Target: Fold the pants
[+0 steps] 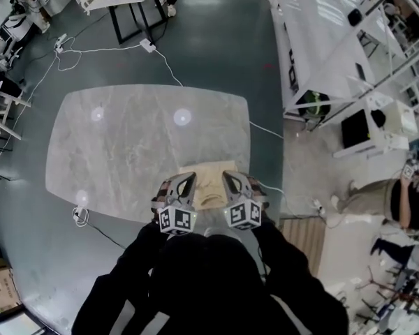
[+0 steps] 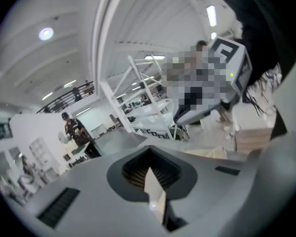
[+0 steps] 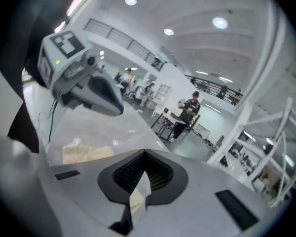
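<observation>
The beige pants (image 1: 208,181) lie folded in a small flat stack on the near edge of the grey marble table (image 1: 126,145). I hold both grippers raised close to my chest, above that edge. The left gripper (image 1: 186,184) is over the stack's left side and the right gripper (image 1: 230,182) over its right side. Both have their jaws pressed together, and I see no cloth hanging from them. In the left gripper view the shut jaws (image 2: 155,191) point across the room, with the pants (image 2: 207,153) low at the right. The right gripper view shows its shut jaws (image 3: 138,189) and the pants (image 3: 86,154) below left.
A white metal rack (image 1: 321,47) stands to the right of the table. White cables (image 1: 70,54) run over the floor at the far left, and a plug strip (image 1: 80,215) lies by the table's near left corner. A person (image 1: 405,201) stands at the right edge.
</observation>
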Demonstrator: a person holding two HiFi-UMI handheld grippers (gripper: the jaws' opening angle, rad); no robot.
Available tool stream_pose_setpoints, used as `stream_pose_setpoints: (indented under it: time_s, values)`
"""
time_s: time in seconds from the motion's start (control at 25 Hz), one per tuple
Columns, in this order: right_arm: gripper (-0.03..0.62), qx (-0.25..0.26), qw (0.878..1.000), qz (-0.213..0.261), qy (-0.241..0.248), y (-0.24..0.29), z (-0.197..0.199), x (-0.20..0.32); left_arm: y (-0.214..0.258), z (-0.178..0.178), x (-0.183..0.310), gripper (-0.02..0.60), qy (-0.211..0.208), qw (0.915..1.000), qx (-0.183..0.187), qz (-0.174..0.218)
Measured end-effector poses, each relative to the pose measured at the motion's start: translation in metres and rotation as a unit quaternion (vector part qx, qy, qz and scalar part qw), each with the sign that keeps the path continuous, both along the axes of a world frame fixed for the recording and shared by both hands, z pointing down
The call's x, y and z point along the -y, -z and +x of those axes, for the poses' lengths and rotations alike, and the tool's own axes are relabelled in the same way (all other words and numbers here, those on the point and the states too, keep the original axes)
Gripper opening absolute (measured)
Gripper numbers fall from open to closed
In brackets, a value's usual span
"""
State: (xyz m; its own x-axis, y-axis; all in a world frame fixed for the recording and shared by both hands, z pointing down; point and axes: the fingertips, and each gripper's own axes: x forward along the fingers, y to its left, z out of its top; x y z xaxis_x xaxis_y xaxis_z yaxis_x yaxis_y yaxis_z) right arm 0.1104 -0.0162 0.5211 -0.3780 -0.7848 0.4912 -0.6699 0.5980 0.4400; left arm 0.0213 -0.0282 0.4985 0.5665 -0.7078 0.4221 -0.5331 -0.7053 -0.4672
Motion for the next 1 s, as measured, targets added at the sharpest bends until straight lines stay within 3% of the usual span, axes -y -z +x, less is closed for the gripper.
stream_pose_setpoints:
  time_s: [0.08, 0.16, 0.32, 0.56, 0.8, 1.0]
  values:
    - [0.003, 0.097, 0.994, -0.002, -0.051, 0.039, 0.002, 0.015, 0.027, -0.001, 0.014, 0.002, 0.038, 0.9967, -0.069, -0.019]
    - [0.003, 0.182, 0.979, 0.003, -0.094, 0.073, 0.005, 0.028, 0.057, -0.005, 0.029, 0.002, 0.067, 0.9893, -0.126, -0.030]
    - [0.003, 0.272, 0.951, 0.038, -0.141, 0.131, 0.018, 0.046, 0.100, -0.009, 0.052, 0.002, 0.100, 0.9731, -0.202, -0.047]
    - [0.003, 0.319, 0.929, 0.066, -0.176, 0.161, 0.034, 0.053, 0.141, -0.006, 0.063, 0.002, 0.114, 0.9511, -0.276, -0.078]
    - [0.003, 0.336, 0.921, 0.068, -0.185, 0.172, 0.041, 0.056, 0.162, -0.005, 0.059, 0.002, 0.116, 0.9455, -0.295, -0.074]
    - [0.003, 0.346, 0.917, 0.067, -0.185, 0.180, 0.040, 0.060, 0.164, -0.005, 0.057, 0.002, 0.109, 0.9466, -0.295, -0.072]
